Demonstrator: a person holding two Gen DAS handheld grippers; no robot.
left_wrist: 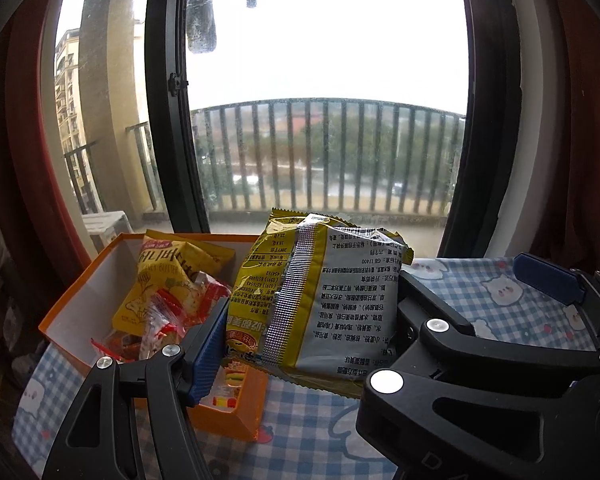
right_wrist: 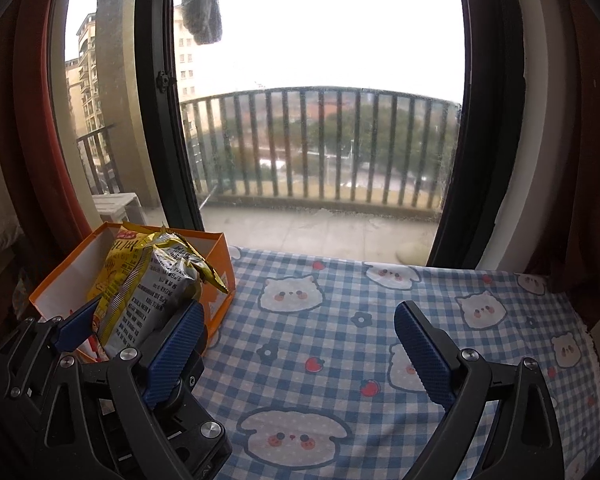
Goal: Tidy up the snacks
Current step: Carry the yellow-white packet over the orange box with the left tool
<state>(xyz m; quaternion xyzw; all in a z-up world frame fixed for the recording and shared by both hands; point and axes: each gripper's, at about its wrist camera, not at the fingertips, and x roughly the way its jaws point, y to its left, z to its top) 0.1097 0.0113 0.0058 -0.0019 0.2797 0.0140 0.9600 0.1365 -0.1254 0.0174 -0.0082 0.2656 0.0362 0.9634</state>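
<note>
My left gripper (left_wrist: 304, 320) is shut on a yellow and silver noodle packet (left_wrist: 332, 296), held back side up over the right edge of an orange box (left_wrist: 72, 300). The box holds a yellow chip bag (left_wrist: 164, 280) and small red-wrapped snacks (left_wrist: 156, 328). In the right wrist view the same packet (right_wrist: 152, 288) sits between the left gripper's blue pads (right_wrist: 180, 336) above the box (right_wrist: 216, 256). My right gripper (right_wrist: 296, 356) is open and empty over the checked cloth, to the right of the box.
The table is covered by a blue checked cloth with cartoon animals (right_wrist: 340, 320). Behind it is a large window with a black frame (right_wrist: 160, 120) and a balcony railing. Red curtains (left_wrist: 12, 160) hang at both sides. The right gripper's body (left_wrist: 500, 340) sits close beside the packet.
</note>
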